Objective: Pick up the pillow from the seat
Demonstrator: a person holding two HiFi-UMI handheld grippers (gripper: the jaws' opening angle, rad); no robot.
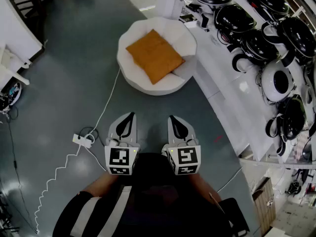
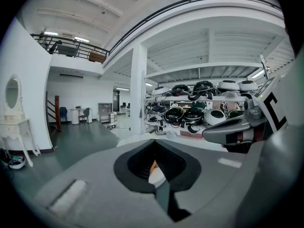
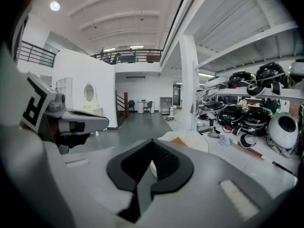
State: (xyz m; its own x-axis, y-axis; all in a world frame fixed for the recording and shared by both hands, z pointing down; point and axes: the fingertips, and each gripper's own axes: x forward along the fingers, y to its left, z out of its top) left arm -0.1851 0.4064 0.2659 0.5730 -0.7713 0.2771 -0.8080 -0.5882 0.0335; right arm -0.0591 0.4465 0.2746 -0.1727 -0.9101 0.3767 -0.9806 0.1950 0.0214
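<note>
An orange square pillow (image 1: 154,55) lies on a round white seat (image 1: 143,84) ahead of me on the grey floor. My left gripper (image 1: 129,116) and right gripper (image 1: 173,119) hover side by side, well short of the seat, both shut and empty. In the left gripper view a sliver of the pillow (image 2: 153,166) and the white seat (image 2: 158,177) shows through the gap behind the closed jaws. From the right gripper view the seat (image 3: 189,139) and a corner of the pillow (image 3: 179,141) appear just past the jaws.
A white platform (image 1: 232,98) with several black and white helmet-like devices (image 1: 276,83) runs along the right. A white power strip (image 1: 82,140) and its cord lie on the floor at the left. A white pillar (image 3: 189,82) stands beyond the seat.
</note>
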